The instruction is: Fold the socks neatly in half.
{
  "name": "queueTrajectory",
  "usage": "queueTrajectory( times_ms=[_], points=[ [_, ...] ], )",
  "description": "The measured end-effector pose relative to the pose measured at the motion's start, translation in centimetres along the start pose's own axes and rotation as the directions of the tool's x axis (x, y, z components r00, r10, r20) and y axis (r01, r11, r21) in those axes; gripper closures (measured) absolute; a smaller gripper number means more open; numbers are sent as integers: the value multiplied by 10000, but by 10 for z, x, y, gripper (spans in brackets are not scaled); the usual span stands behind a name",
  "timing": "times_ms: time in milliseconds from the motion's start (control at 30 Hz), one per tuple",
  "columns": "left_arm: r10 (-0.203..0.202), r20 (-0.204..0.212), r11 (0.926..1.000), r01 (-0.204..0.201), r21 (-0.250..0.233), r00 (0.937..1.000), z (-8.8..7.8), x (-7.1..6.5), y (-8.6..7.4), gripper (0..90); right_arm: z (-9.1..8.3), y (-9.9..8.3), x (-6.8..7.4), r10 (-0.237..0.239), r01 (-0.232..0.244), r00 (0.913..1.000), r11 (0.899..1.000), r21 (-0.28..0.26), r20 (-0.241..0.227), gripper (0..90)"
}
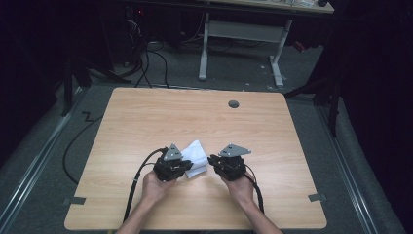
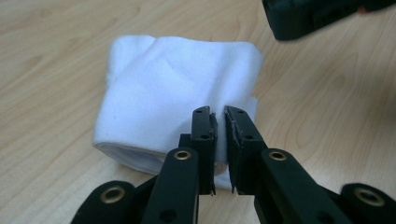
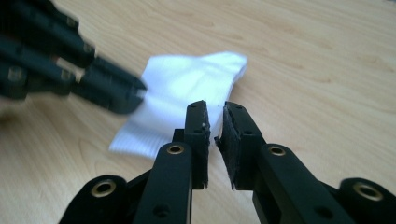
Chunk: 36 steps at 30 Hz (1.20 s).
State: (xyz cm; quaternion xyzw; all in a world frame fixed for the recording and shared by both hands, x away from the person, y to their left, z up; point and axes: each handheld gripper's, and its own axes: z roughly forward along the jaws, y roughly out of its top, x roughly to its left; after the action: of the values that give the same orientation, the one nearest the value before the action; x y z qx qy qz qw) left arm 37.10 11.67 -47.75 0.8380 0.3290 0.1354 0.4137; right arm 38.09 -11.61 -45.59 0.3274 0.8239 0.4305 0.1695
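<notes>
A folded white cloth (image 1: pixel 196 155) (image 2: pixel 173 88) (image 3: pixel 187 81) lies on the wooden table (image 1: pixel 146 117), between my two grippers. My left gripper (image 1: pixel 189 165) (image 2: pixel 220 112) has its jaws almost together, with the tips over the cloth's near right edge. I cannot tell whether a fold is pinched. Seen from the right gripper view, the left gripper (image 3: pixel 137 91) touches the cloth's left side. My right gripper (image 1: pixel 210 160) (image 3: pixel 216 107) hovers just off the cloth's right side. Its jaws are nearly together and I see nothing between the pads. A hand holds each gripper.
A round grey cable hole (image 1: pixel 234 104) sits near the table's far edge. Tape strips mark the near corners (image 1: pixel 74 200) (image 1: pixel 317 197). Beyond the table stand a white desk frame (image 1: pixel 203 48) and floor cables (image 1: pixel 146 68). A cable (image 1: pixel 139 178) trails from the left gripper.
</notes>
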Motion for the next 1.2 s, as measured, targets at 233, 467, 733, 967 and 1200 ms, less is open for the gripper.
queueTrajectory(
  times_ms=[233,467,733,967,1200],
  points=[
    [-259,151,9996,258,81,9996,1,-1,-7,741,23,11,1,-176,180,9998,9990,419,-98,800],
    [-684,-316,9964,667,-517,9972,-10,-1,2,555,42,-3,7,-278,314,9991,9930,1142,-326,798],
    [-1151,-964,9928,1178,227,9887,3,-5,-3,553,40,-10,12,-287,344,9983,9930,1132,-515,724],
    [-1581,-1288,9869,1611,131,9790,-8,-10,-14,523,38,-14,14,-260,318,9982,9936,1082,-547,683],
    [-2124,-931,9762,2154,236,9727,-10,-11,-23,524,37,-17,14,61,7,9980,9943,1065,-635,637]
  ],
)
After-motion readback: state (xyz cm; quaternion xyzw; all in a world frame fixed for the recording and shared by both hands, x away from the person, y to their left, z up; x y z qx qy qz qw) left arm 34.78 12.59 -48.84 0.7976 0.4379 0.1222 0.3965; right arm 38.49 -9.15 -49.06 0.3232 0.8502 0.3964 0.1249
